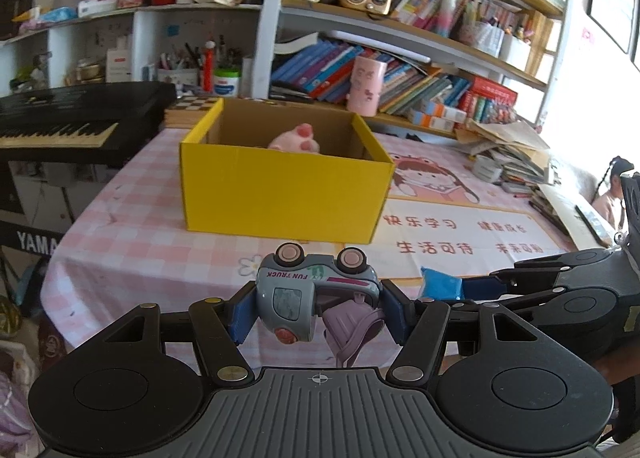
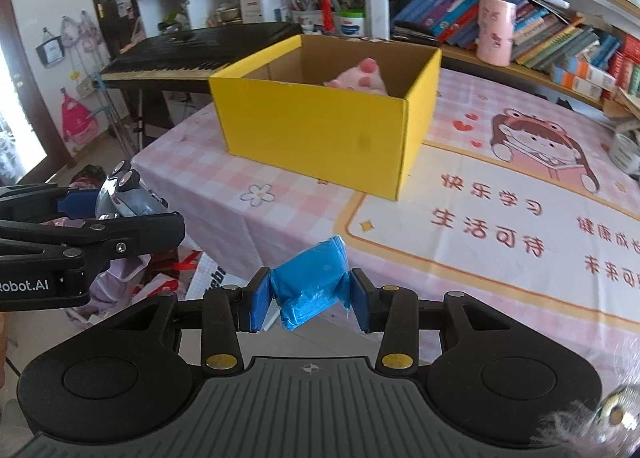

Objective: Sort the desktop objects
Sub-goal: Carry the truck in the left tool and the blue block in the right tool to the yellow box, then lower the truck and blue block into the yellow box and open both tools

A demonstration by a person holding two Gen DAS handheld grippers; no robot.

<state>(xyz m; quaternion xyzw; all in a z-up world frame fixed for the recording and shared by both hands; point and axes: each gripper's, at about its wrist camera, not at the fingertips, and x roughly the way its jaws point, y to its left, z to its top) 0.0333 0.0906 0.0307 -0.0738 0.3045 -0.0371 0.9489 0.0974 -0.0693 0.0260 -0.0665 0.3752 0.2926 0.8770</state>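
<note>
Left wrist view: my left claw (image 1: pixel 318 308) clamps the toy truck (image 1: pixel 316 290). My right claw (image 2: pixel 308 300) clamps the blue packet (image 2: pixel 310 288). Both are held short of the yellow box (image 1: pixel 286 193) on the bench (image 1: pixel 132 234).

the yellow box (image 1: pixel 286 185) stands open-topped on the tabletop (image 1: pixel 132 225), its near wall facing both tools; a pink plush (image 1: pixel 298 139) lies inside toward the far side, the rest of the opening unblocked. bare tabletop runs between the box and the near edge. a black keyboard (image 1: pixel 76 121) stands close on the box's left, bookshelves (image 1: pixel 400 69) close behind it, and a paper pile (image 1: pixel 508 153) crowds the right.
</note>
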